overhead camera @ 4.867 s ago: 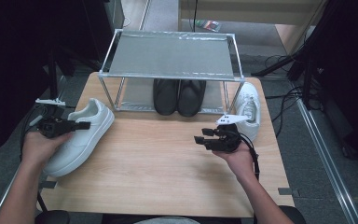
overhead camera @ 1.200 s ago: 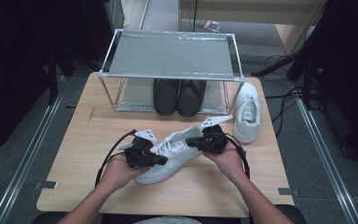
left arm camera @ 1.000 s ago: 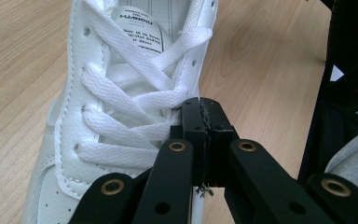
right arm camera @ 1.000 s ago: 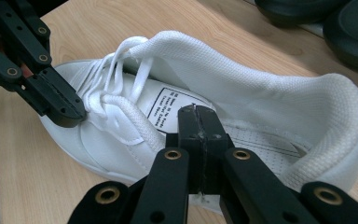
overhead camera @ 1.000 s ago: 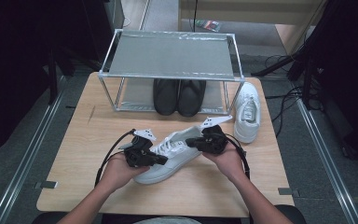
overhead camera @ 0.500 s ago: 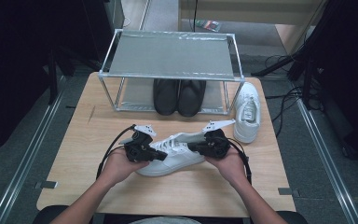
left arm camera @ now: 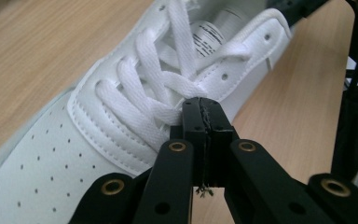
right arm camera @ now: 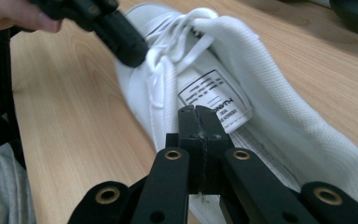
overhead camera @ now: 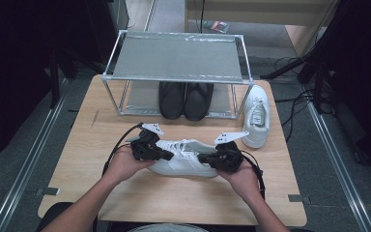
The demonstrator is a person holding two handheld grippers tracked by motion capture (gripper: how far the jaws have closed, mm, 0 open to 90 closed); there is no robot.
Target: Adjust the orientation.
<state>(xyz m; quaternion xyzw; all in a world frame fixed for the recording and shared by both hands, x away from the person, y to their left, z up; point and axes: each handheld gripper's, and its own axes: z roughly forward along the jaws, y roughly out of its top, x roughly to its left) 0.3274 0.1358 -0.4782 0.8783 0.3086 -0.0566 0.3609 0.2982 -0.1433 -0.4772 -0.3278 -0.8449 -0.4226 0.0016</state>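
Shoe swung level across the worktop since a second ago, both tongs riding with it.
Near edge: left tongs and right tongs clenched empty, pressing white sneaker from each end; it could slip sideways. Left gripper view shows laces; high view, the rack beyond.

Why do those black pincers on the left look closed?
They are shut: in the left gripper view the left gripper has both jaws pressed flat together, no gap, tips against the laces of the white sneaker.
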